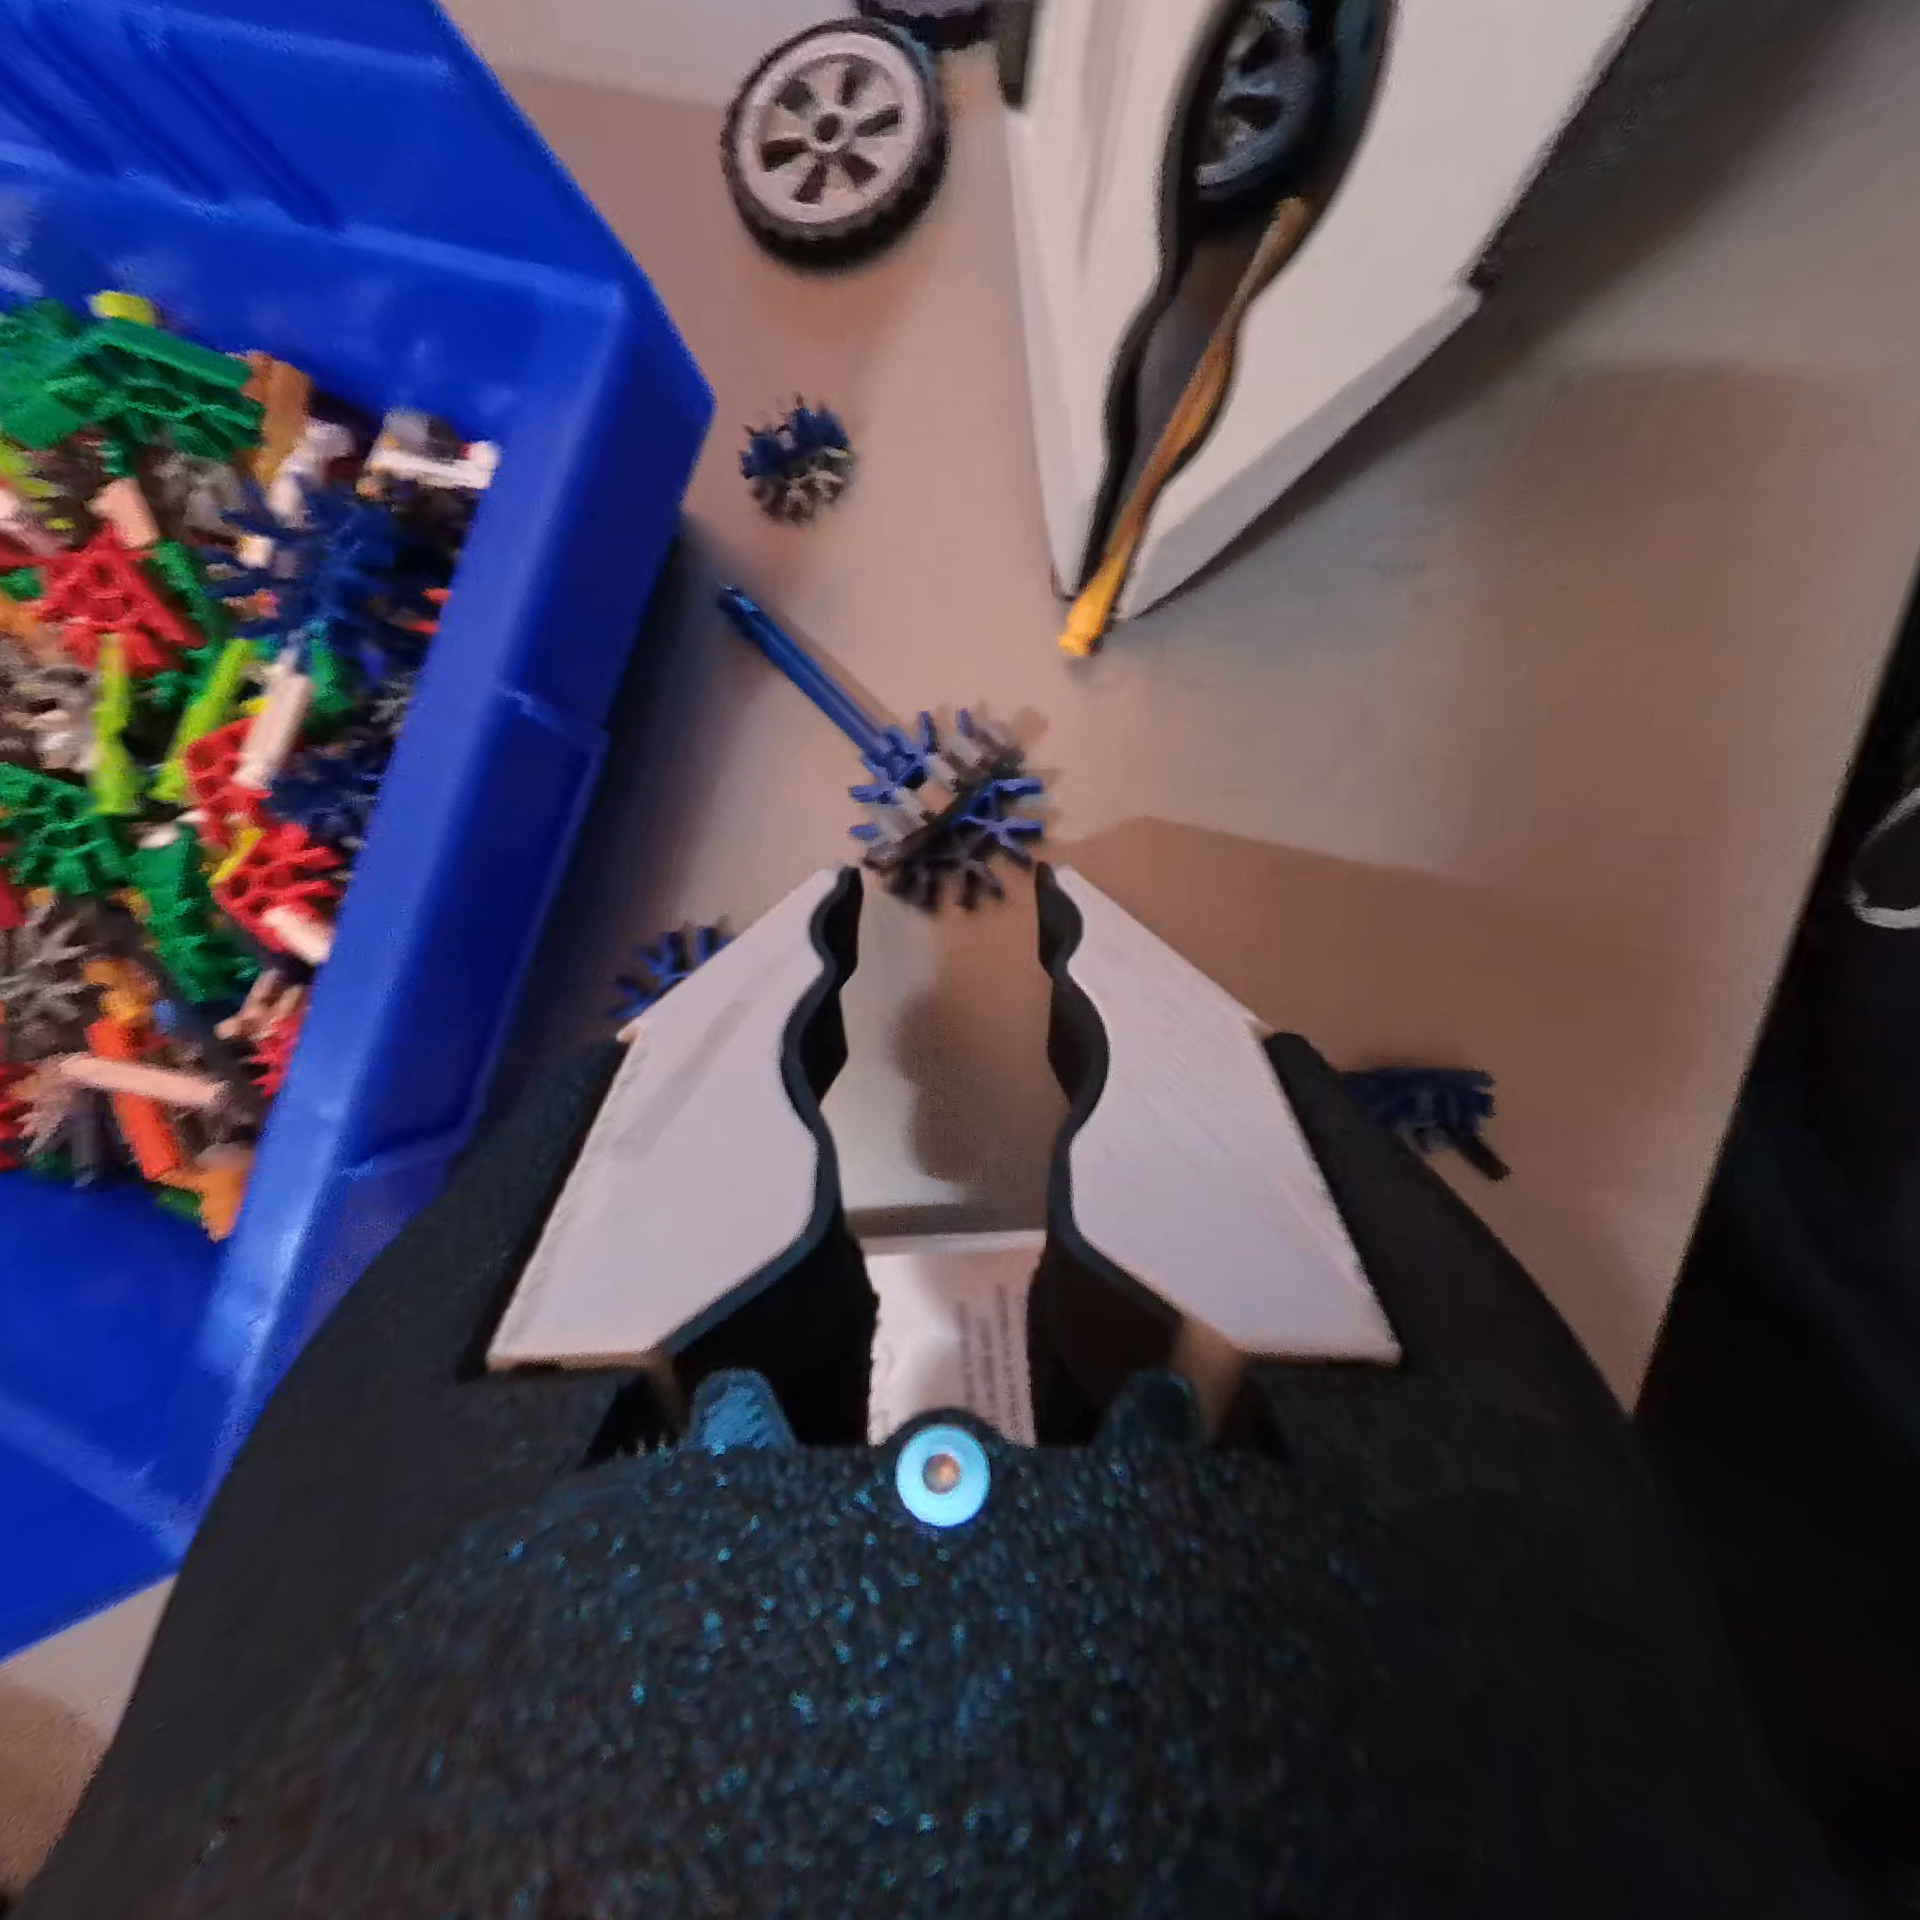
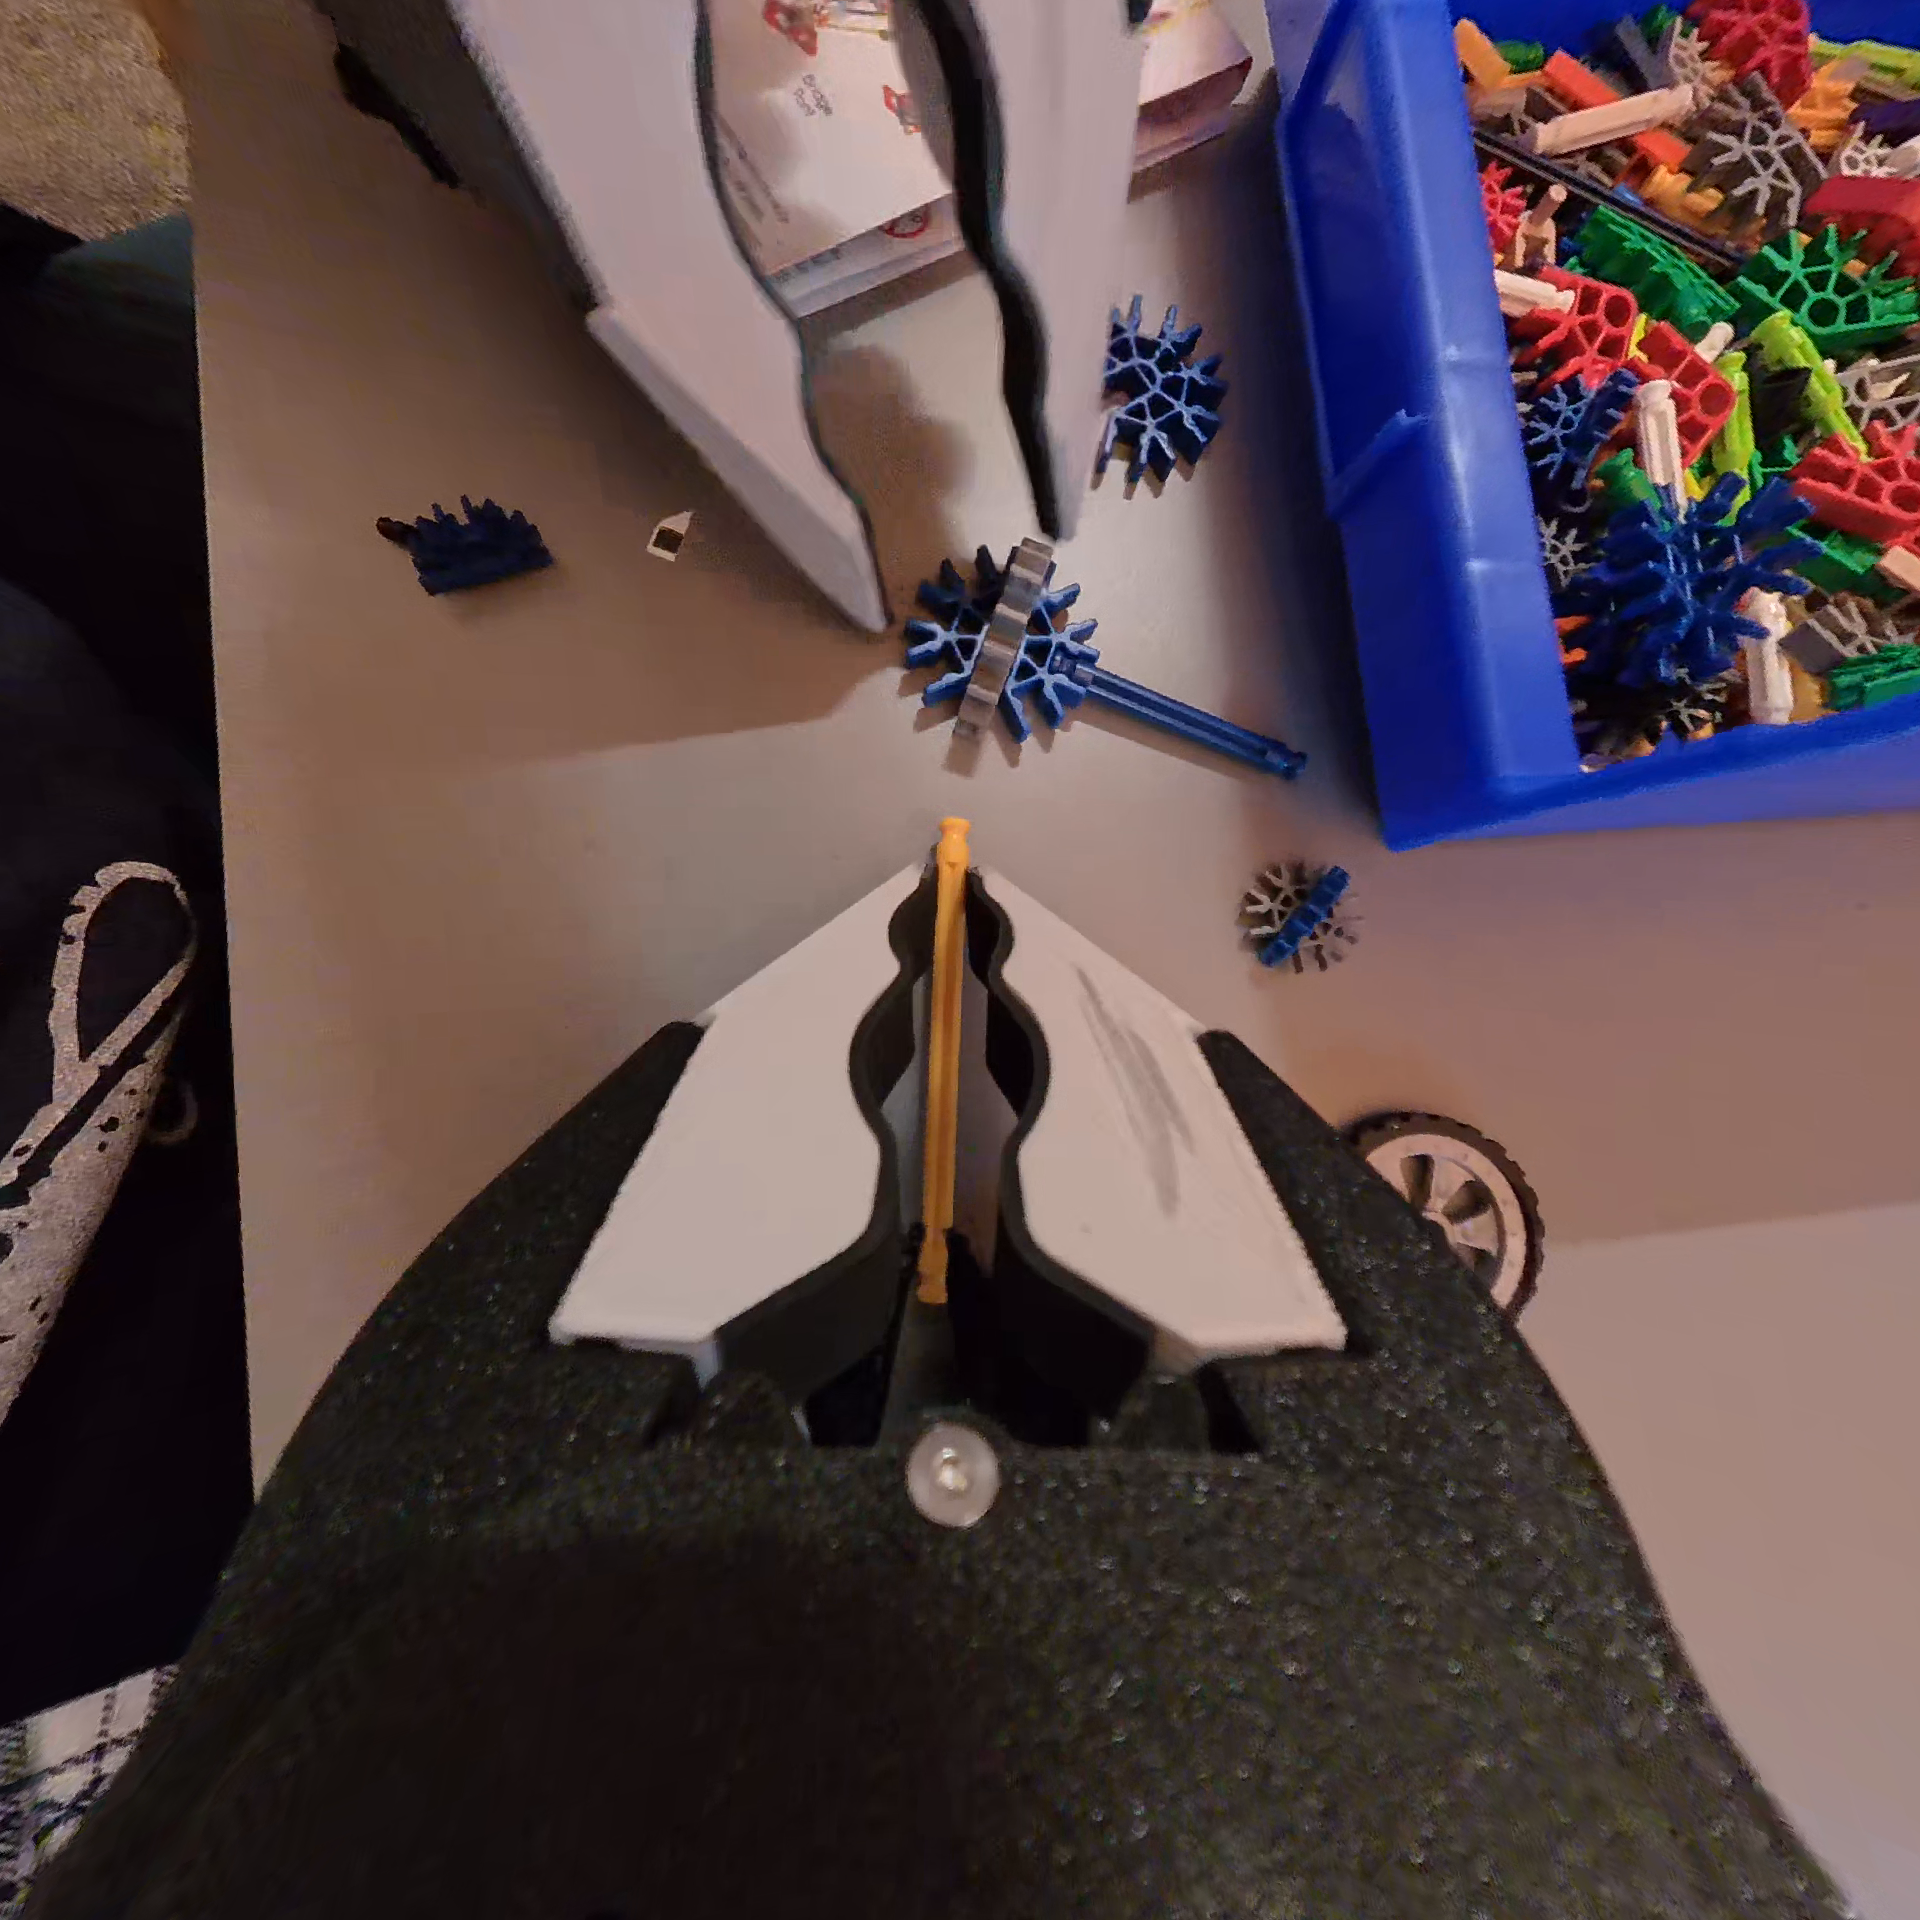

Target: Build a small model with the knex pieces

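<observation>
The left gripper (image 1: 948, 883) is hovering with jaws apart, just before them a blue-grey connector cluster (image 1: 945, 805) on the desk (image 1: 1351, 727). The right gripper (image 2: 951, 868) is clamping a yellow rod (image 2: 943, 1060) lengthwise between its jaws.

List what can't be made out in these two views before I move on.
- Booklet, right wrist view: mostly behind the left hand-held gripper.
- Wheel, right wrist view: partly behind the right hand-held gripper.
- Blue bin contents, left wrist view: blurred, cut by the left edge.
- Blue connector, left wrist view: half hidden by a finger.
</observation>
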Demonstrator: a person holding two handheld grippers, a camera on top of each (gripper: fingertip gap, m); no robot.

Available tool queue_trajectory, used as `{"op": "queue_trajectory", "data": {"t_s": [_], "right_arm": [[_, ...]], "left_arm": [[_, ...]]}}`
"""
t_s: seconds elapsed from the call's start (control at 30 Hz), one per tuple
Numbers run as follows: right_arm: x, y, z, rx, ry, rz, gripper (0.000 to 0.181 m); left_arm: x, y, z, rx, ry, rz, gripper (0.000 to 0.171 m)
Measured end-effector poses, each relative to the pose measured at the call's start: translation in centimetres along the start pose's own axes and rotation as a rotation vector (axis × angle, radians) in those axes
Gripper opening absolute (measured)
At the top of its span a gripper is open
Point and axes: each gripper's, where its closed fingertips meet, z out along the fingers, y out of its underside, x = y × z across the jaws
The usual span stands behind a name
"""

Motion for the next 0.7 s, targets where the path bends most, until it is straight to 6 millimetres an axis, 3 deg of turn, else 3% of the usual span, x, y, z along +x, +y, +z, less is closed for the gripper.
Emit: {"op": "queue_trajectory", "data": {"t_s": [0.13,0.4,0.53,0.7], "right_arm": [[0.2,0.1,0.0,0.001,0.004,0.008,0.004],[0.2,0.0,-0.1,0.001,0.001,0.001,0.004],[0.1,-0.1,0.0,0.008,-0.005,-0.003,0.004],[0.0,-0.2,0.0,0.015,-0.005,-0.013,0.004]], "left_arm": [[2.6,-1.0,0.2,0.033,0.098,0.011,0.032],[1.1,-2.1,-0.6,0.077,-0.005,0.035,0.031],[1.3,-2.6,0.2,0.064,0.009,0.077,0.028],[2.0,-2.9,1.2,0.080,0.063,0.070,0.012]]}}
